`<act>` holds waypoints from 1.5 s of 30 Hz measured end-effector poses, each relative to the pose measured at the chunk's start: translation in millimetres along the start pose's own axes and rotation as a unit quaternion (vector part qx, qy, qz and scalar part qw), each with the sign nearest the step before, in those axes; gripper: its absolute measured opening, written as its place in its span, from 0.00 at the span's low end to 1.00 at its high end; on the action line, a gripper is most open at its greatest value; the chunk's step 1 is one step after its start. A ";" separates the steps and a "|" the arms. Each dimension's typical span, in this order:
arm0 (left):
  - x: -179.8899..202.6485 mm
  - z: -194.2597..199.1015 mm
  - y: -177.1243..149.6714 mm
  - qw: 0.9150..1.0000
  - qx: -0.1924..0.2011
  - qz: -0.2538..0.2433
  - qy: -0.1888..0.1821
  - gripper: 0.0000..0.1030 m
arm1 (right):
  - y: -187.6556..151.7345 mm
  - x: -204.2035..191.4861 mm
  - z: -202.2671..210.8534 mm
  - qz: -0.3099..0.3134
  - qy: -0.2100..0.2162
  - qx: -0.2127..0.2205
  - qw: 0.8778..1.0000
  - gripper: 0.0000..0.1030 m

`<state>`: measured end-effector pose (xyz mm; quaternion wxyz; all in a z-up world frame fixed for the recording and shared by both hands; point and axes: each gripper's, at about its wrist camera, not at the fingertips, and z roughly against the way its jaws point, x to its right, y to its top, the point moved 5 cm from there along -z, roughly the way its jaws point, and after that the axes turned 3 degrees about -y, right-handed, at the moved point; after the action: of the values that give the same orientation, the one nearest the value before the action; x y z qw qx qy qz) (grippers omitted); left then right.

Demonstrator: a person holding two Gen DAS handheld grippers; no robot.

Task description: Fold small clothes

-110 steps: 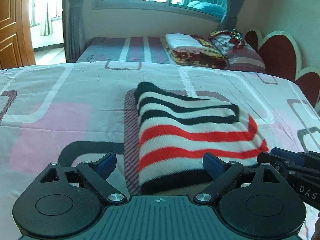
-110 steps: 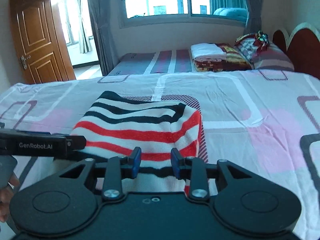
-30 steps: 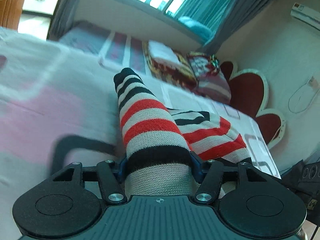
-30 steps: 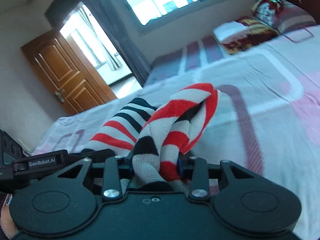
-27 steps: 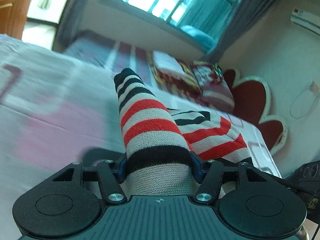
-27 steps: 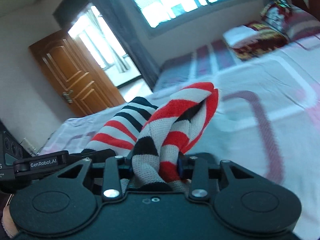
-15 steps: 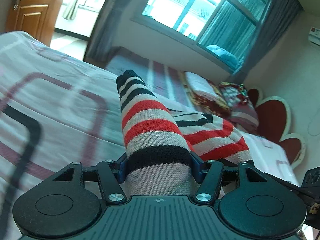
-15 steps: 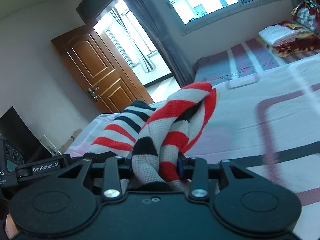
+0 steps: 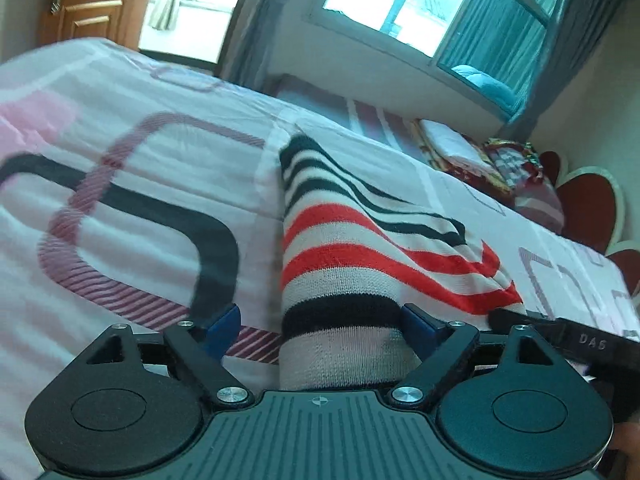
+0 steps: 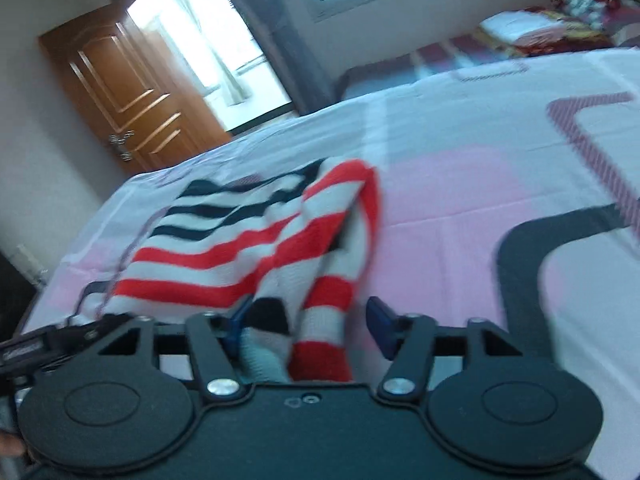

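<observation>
1. Knitwear is lying on the bed: a striped sweater (image 9: pixel 360 240) in red, white and black is resting on the patterned bedspread (image 9: pixel 120 184), with its near edge reaching in between my fingers in both wrist views.
2. My left gripper (image 9: pixel 320 322) is standing spread apart; its blue right pad is touching the sweater's side, while the left pad is sitting clear of the fabric, over the bedspread.
3. My right gripper (image 10: pixel 310 320) is also standing wide apart; a bunched, rumpled corner of the sweater (image 10: pixel 280 240) is lying loose between the pads, with a gap showing on the right side.
4. The sweater's far part is spreading flat across the bedspread, black stripes farthest, red stripes nearer.
5. A wooden door (image 10: pixel 128 92) is standing at far left, a window (image 9: pixel 420 8) is glowing beyond the bed, and folded bedding (image 9: pixel 472 148) is sitting at far right.
</observation>
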<state>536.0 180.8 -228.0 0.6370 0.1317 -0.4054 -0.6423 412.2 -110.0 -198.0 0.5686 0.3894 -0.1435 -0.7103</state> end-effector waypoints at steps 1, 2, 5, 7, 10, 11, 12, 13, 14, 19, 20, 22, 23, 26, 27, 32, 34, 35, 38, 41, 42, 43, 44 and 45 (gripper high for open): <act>-0.8 9.3 -1.2 1.000 0.007 -0.014 0.008 0.84 | 2.1 -0.8 6.6 0.005 -0.006 0.000 1.000 0.52; 4.0 17.4 -0.2 0.999 0.015 -0.034 0.017 0.84 | 5.1 -2.3 12.4 0.016 -0.014 0.003 1.000 0.46; 15.3 31.8 -8.5 0.997 -0.001 -0.071 0.043 0.84 | 8.2 -32.7 39.5 0.079 -0.041 0.035 0.995 0.34; 18.1 27.4 -17.6 0.993 -0.016 -0.091 0.068 0.84 | 5.9 -51.0 53.0 0.112 -0.051 0.049 0.991 0.34; 11.1 16.6 -31.5 0.993 -0.033 -0.080 0.074 0.84 | -12.2 -71.8 54.1 0.156 -0.066 0.053 0.984 0.31; 8.4 15.6 -32.1 0.995 -0.037 -0.067 0.068 0.84 | -19.7 -71.8 49.1 0.167 -0.078 0.042 0.982 0.30; 8.3 16.4 -33.1 0.995 -0.042 -0.064 0.066 0.84 | -28.4 -68.6 41.5 0.168 -0.087 0.025 0.982 0.30; 9.7 16.2 -34.7 0.994 -0.042 -0.068 0.069 0.84 | -38.4 -61.9 33.5 0.161 -0.089 0.005 0.983 0.32; 12.0 17.9 -34.8 0.993 -0.043 -0.078 0.072 0.84 | -46.3 -56.3 28.3 0.155 -0.085 -0.003 0.984 0.32; 20.9 32.8 -42.2 0.991 -0.049 -0.092 0.079 0.84 | -38.1 -67.6 52.5 0.130 -0.086 0.021 0.988 0.33; 20.4 31.8 -44.1 0.991 -0.050 -0.093 0.081 0.84 | -38.6 -72.8 61.0 0.136 -0.084 0.031 0.987 0.33; 22.0 31.7 -47.6 0.991 -0.051 -0.094 0.082 0.84 | -48.1 -76.0 66.2 0.144 -0.089 0.030 0.985 0.33; 23.0 30.7 -48.7 0.991 -0.052 -0.093 0.082 0.84 | -55.6 -74.8 59.0 0.149 -0.101 0.009 0.984 0.32; 27.7 32.9 -50.2 0.990 -0.057 -0.097 0.083 0.84 | -68.5 -64.6 50.0 0.131 -0.121 -0.017 0.984 0.33; 30.7 34.8 -51.0 0.989 -0.059 -0.104 0.085 0.85 | -66.7 -64.9 54.1 0.118 -0.117 -0.015 0.986 0.35; 46.1 49.5 -52.6 0.986 -0.070 -0.112 0.097 1.00 | -64.5 -66.8 90.3 0.069 -0.086 0.014 0.994 0.45; 52.2 58.2 -53.6 0.987 -0.075 -0.107 0.095 1.00 | -68.1 -68.1 105.3 0.063 -0.080 0.020 0.995 0.47; 55.1 63.0 -54.3 0.987 -0.077 -0.105 0.098 1.00 | -68.4 -70.2 109.7 0.063 -0.077 0.019 0.995 0.48; 62.7 82.1 -56.4 0.984 -0.080 -0.103 0.119 1.00 | -74.0 -73.5 125.2 0.065 -0.065 0.017 0.996 0.62; 71.1 111.2 -56.1 0.984 -0.062 -0.101 0.130 1.00 | -78.1 -78.9 138.0 0.077 -0.052 0.013 0.996 0.65; 74.2 121.1 -55.8 0.984 -0.064 -0.103 0.132 1.00 | -78.7 -80.0 141.9 0.078 -0.047 0.011 0.996 0.69; 75.7 129.5 -54.8 0.983 -0.070 -0.102 0.133 1.00 | -79.9 -80.0 147.3 0.077 -0.041 0.007 0.996 0.73; 78.5 141.4 -54.9 0.983 -0.074 -0.100 0.134 1.00 | -81.4 -80.2 153.2 0.074 -0.033 0.001 0.997 0.74; 80.9 152.9 -55.1 0.983 -0.072 -0.097 0.134 1.00 | -83.1 -80.3 159.9 0.071 -0.021 -0.004 0.997 0.75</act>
<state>379.5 152.2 -140.4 0.6279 0.2092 -0.2537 -0.7055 243.8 -48.4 -115.6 0.6160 0.3607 -0.1799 -0.6768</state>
